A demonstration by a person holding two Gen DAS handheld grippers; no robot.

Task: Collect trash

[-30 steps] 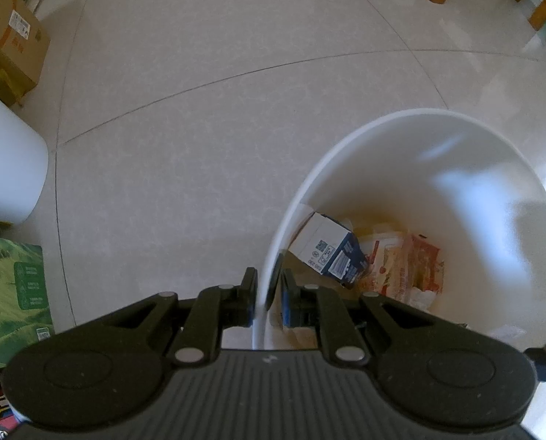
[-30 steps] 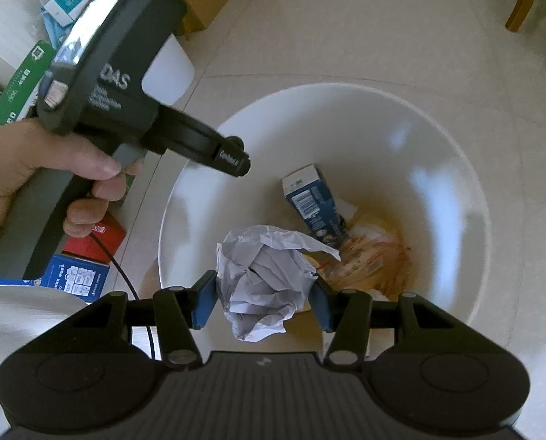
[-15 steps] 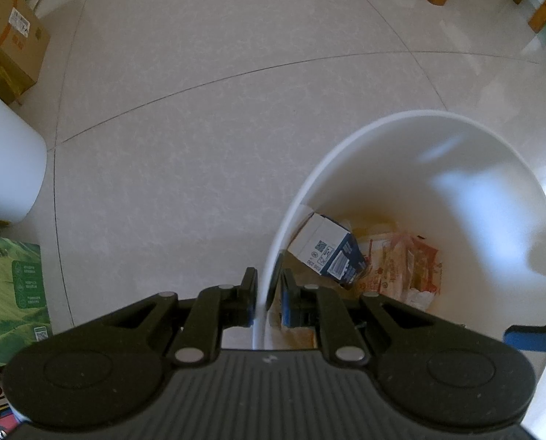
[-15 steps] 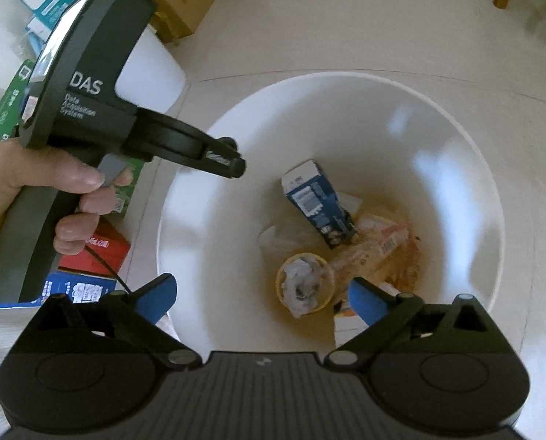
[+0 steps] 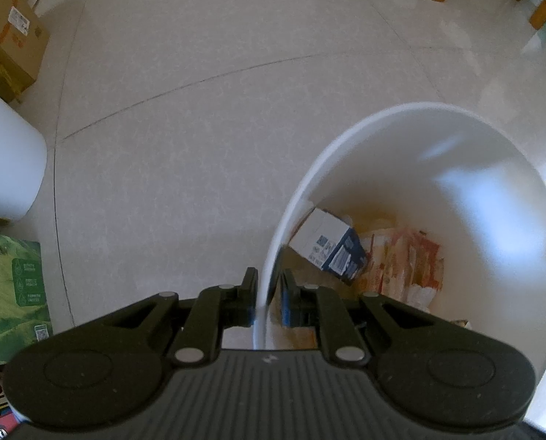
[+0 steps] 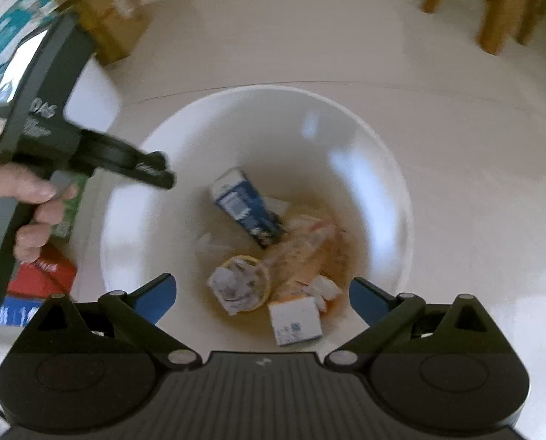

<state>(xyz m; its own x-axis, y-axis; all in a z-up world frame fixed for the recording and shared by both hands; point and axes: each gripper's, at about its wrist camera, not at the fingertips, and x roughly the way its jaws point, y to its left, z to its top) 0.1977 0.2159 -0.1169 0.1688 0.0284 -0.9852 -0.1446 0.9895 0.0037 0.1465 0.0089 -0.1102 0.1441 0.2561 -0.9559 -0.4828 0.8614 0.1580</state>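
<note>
I have the white bin [image 6: 383, 154] pinched at its thin, stiff rim by my left gripper [image 5: 269, 295]; my right gripper [image 6: 261, 293] hangs spread wide and empty above; the crumpled paper [image 6: 232, 286], light and soft, lies inside the bin.

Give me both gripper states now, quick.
Left gripper: shut on the white bin rim.
Right gripper: open, empty, above the bin.

Pale tiled floor [image 5: 206, 117] under white bin [image 5: 456, 154], cardboard box [image 5: 8, 47].
</note>
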